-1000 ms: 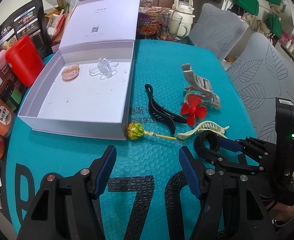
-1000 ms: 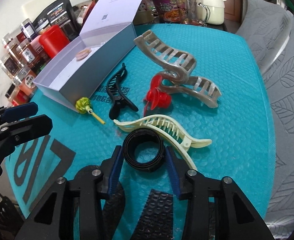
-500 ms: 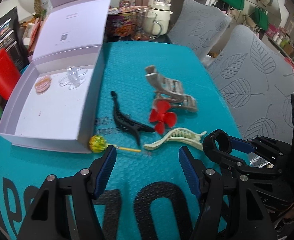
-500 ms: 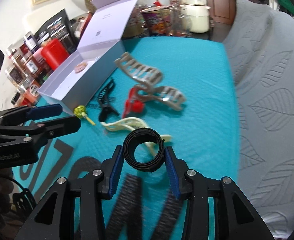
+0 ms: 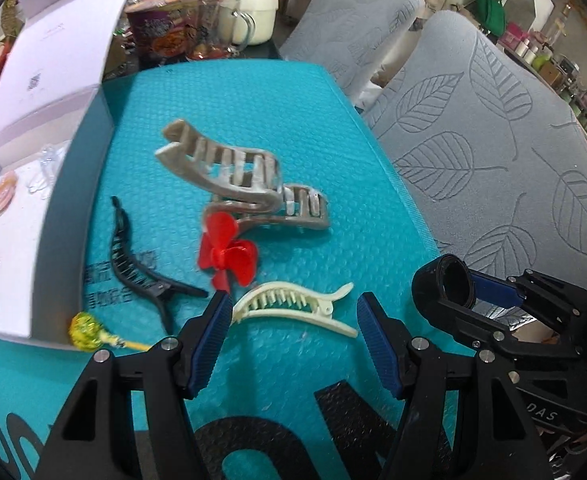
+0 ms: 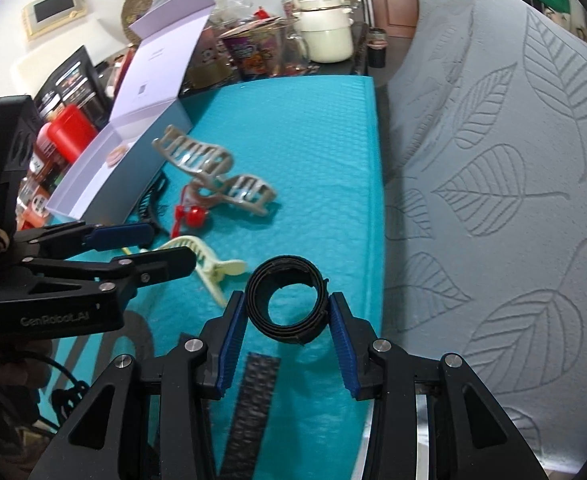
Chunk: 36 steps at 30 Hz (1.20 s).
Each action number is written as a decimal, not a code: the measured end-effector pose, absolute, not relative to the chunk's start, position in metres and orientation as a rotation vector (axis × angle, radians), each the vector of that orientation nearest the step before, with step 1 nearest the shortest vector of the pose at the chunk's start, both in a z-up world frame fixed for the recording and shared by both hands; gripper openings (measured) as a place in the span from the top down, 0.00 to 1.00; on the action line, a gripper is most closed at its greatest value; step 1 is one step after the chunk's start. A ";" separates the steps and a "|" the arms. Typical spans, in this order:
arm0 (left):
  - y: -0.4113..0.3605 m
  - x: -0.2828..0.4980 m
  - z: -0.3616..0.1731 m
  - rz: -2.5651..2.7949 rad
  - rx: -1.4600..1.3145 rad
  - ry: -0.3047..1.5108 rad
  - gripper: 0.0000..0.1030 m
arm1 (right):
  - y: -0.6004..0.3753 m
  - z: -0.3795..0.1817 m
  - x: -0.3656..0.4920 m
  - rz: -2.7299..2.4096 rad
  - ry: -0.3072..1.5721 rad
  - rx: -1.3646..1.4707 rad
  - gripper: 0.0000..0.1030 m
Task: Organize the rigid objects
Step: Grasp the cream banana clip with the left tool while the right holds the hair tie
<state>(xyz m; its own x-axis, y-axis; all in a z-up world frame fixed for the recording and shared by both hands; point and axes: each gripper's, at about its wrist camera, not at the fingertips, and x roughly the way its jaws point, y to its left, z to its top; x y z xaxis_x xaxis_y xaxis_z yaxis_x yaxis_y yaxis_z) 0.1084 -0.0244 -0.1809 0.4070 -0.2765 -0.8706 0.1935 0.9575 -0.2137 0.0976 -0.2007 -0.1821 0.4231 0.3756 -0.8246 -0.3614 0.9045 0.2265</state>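
Right gripper (image 6: 287, 314) tilts steeply down over the teal mat (image 6: 313, 128), its blue pads clamped on a black coiled strap (image 6: 287, 300) held above the mat's near right edge. Left gripper (image 5: 291, 326) points down too, jaws apart with nothing between them, hovering over the cream hair clip (image 5: 293, 306). At twelve o'clock from that clip sits the red propeller (image 5: 227, 254), the black clip (image 5: 137, 268) at nine, the white box (image 5: 65, 216) beyond.

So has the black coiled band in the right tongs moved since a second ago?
Yes. The black coiled band, clamped in the right tongs, was down on the mat against the cream hair clip; now it is lifted, off toward the mat's chair-side edge.
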 end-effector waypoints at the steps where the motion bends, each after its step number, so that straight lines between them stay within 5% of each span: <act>1: -0.027 0.112 -0.184 -0.302 -0.081 1.128 0.38 | -0.203 -0.183 0.099 0.457 1.038 0.019 0.60; 26: -0.044 0.109 -0.204 -0.230 0.057 1.197 0.36 | -0.215 -0.186 0.108 0.448 1.041 0.039 0.60; 30: -0.043 0.101 -0.192 -0.220 0.054 1.184 0.50 | -0.213 -0.183 0.104 0.460 1.035 0.039 0.60; 36: -0.030 0.091 -0.190 -0.213 0.011 1.199 0.57 | -0.210 -0.180 0.097 0.486 1.027 0.047 0.60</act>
